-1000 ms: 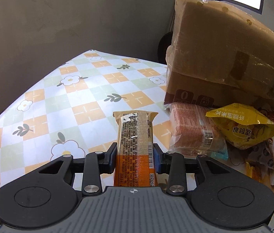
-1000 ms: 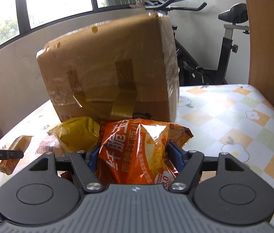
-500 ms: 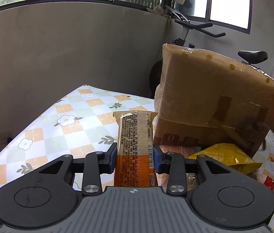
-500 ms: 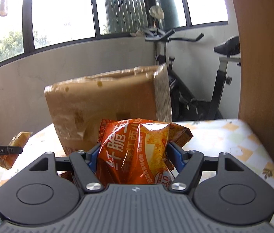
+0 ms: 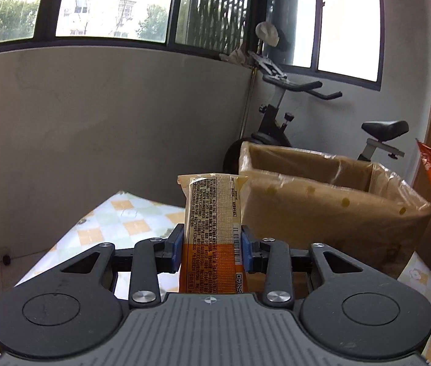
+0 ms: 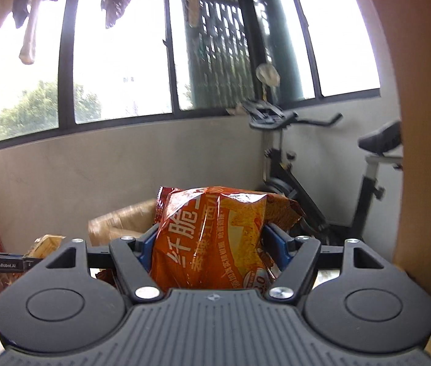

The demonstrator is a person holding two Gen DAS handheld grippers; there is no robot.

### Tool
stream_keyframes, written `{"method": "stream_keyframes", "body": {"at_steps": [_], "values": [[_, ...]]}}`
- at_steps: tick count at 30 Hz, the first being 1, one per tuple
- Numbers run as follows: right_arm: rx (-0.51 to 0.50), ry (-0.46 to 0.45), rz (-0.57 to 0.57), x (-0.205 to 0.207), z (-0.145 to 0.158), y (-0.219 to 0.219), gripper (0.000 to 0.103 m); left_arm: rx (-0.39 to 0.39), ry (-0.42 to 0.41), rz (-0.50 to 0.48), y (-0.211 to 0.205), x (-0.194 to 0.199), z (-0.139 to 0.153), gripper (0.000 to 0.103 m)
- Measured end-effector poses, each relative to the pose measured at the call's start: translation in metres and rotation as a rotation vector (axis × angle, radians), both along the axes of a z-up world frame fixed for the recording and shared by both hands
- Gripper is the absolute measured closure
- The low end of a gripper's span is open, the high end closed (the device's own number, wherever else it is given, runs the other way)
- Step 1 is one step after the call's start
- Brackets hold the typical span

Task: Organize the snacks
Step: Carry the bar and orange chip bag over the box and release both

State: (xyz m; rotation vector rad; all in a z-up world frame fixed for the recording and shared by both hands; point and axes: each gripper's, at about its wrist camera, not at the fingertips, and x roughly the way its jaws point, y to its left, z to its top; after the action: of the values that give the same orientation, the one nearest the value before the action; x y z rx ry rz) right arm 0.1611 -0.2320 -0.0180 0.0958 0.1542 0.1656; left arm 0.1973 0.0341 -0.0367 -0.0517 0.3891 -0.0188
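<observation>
Left gripper [image 5: 212, 248]: blue pads closed tight on a tan/orange snack bar [image 5: 213, 231], gripped at mid-length w/ bar upright, top end sticking up past the fingers. Bar is off the table, in front of the open cardboard box [image 5: 334, 210], near its left corner. Box sits on the checkered floral tablecloth [image 5: 117, 222], plastic-wrapped, inside not visible.

Right gripper [image 6: 212, 251]: pads closed on an orange chip bag [image 6: 215, 238], bag squeezed at its lower half, puffy top bulging up above fingers. Same bag shows at far right edge in left wrist view, above box's right side. Box partly hidden behind bag in right view, blurry. Exercise bike [image 5: 288, 113] behind the table by the wall.
</observation>
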Motion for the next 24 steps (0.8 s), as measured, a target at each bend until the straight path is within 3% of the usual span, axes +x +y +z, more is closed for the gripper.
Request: {"method": "stream_keyframes", "body": {"at_steps": [5,11,17,24], "values": [[-0.041,-0.029,0.062,0.047,0.018,0.015,0.031,0.014,-0.056,-0.065,-0.021,0.026,0.035,0.064],[-0.098,0.029,0.074,0.117,0.012,0.032,0.031,0.018,-0.088,-0.126,-0.052,0.073,0.057,0.064],[-0.125,0.104,0.078,0.153,-0.007,0.039,0.031,-0.004,-0.02,-0.179,-0.071,0.129,0.044,0.064],[-0.114,0.196,0.062,0.168,-0.033,0.03,0.031,0.038,0.071,-0.181,-0.08,0.165,0.018,0.064]]}}
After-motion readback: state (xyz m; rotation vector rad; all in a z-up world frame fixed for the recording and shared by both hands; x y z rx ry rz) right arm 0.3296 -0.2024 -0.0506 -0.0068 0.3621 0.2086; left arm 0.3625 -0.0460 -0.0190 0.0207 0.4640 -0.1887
